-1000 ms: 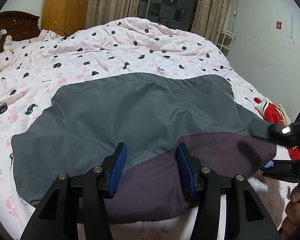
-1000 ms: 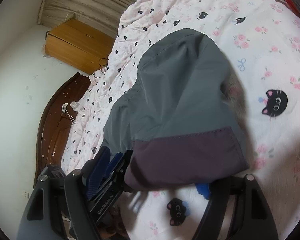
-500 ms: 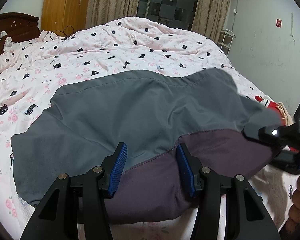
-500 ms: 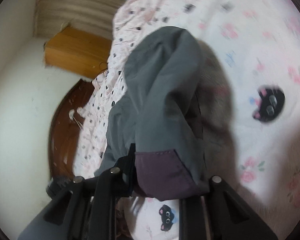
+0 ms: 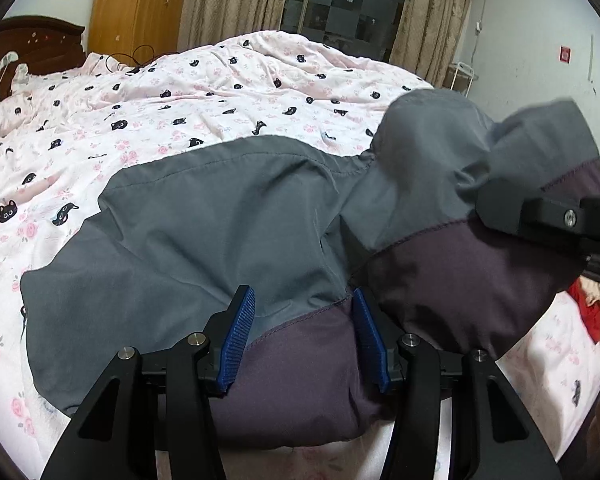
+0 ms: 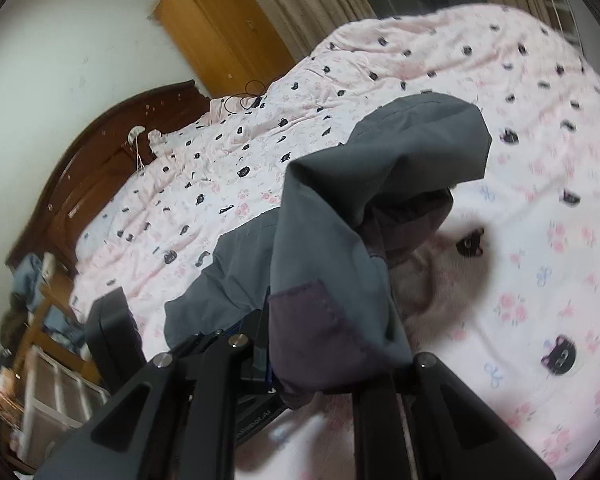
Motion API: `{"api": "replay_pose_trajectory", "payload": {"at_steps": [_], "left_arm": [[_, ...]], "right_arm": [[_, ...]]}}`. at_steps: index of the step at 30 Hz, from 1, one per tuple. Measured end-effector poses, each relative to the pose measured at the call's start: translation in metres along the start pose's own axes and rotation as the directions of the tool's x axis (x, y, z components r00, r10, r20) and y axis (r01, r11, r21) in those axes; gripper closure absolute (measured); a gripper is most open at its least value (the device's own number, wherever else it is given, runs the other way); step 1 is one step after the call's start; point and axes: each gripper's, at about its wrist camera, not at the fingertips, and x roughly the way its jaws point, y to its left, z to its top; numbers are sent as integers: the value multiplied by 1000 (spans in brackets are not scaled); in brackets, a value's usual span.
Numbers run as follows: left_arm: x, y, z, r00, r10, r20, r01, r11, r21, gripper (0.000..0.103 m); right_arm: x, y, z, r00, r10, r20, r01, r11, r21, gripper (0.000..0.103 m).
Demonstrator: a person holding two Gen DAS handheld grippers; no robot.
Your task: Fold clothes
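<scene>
My right gripper (image 6: 332,364) is closing, clamped on the grey-and-purple fabric garment (image 5: 220,220), lifted at 3 o'clock; left gripper (image 5: 304,336) apart, straddling its hem.

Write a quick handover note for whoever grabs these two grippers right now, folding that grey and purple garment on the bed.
Left gripper: jaws part open, straddling the garment's purple hem, pads not pressing it.
Right gripper: jaws closing on the garment's right corner, which hangs raised off the bed.
Garment: grey with a purple band, mostly spread flat on the cat-print cover, right end bunched in the air.
Done: corner picked up.
Left: probably carry that corner across, lay it down, smooth, finish the remaining folds.
</scene>
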Motion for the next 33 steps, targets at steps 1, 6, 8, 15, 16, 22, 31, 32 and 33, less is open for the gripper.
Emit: {"api": "replay_pose_trajectory", "payload": {"at_steps": [1,6,8,15,16,22,31,32,33], "left_arm": [[-2,1,2,1000,-6,2,6,1000,-8,57],[-5,14,23,999,-31,41,34,998,-62,57],[3,15,32,998,-50,27,51,997,-64,57],[33,-3,41,999,-7,-52,7,1000,3,54],[38,-5,40,998,5,-65,-5,1000,12,53],[39,-9,38,997,22,-68,-21,1000,14,52],[-13,-6,20,998,26,-55,-25,1000,11,52],[-15,-10,16,998,37,-58,-35,999,33,52],[-16,-15,13,997,56,-54,-52,996,71,52]], "right_arm": [[-2,-2,0,1000,-6,2,6,1000,5,89],[-11,-17,-2,1000,-30,-3,31,999,38,90],[-13,-24,-5,999,-36,-11,37,998,48,90],[-13,-32,-9,998,-54,-31,55,998,37,90],[-11,-33,-9,998,-58,-39,60,997,41,90],[-7,-40,-9,997,-61,-53,64,996,57,91],[-10,-37,-6,997,-70,-42,72,997,39,91],[-10,-37,-6,997,-70,-41,72,997,39,91],[-10,-36,-6,997,-70,-41,72,997,39,91]]}}
